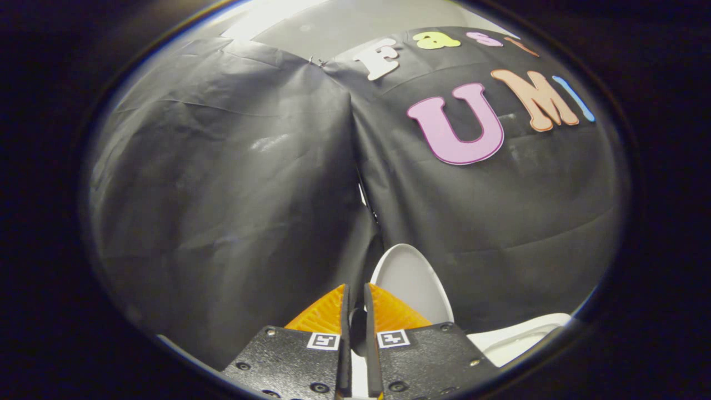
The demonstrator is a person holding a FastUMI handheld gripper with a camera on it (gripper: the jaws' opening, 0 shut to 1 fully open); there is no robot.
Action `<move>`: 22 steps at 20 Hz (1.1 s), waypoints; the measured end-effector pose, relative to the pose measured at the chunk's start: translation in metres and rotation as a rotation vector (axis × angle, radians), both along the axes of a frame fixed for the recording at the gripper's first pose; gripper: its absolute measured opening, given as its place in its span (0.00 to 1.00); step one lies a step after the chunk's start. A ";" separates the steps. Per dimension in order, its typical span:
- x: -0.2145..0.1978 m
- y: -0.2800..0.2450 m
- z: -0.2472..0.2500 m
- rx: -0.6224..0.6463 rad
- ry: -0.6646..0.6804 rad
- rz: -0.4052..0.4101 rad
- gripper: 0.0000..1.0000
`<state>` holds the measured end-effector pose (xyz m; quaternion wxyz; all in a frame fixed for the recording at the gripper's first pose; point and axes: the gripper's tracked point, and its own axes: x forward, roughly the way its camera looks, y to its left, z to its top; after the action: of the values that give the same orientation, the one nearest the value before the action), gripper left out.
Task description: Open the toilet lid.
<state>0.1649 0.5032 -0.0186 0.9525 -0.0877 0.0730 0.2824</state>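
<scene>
The white toilet lid (415,280) stands raised, its rounded top edge up against the black cloth wall, just beyond my right finger. Below and to the right of it lies a white part of the toilet, the seat or bowl rim (522,333). My gripper (355,290) is shut, its two fingers side by side with only a thin slit between them and nothing white caught there. The fingertips sit just left of the lid's near edge. The fingers hide the lid's lower part.
Black cloth booth walls (222,194) hang close behind the toilet and meet in a corner seam straight ahead of the fingers. A pale ceiling strip (311,22) shows above the cloth.
</scene>
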 end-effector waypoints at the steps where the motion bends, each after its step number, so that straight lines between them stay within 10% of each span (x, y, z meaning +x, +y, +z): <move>1: 0.000 0.003 0.000 0.002 0.006 0.008 0.11; 17: 0.001 0.034 -0.018 0.019 0.083 0.071 0.14; 22: -0.001 0.030 -0.013 0.029 0.082 0.048 0.35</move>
<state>0.1637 0.5331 -0.0317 0.9429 -0.0637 0.1057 0.3094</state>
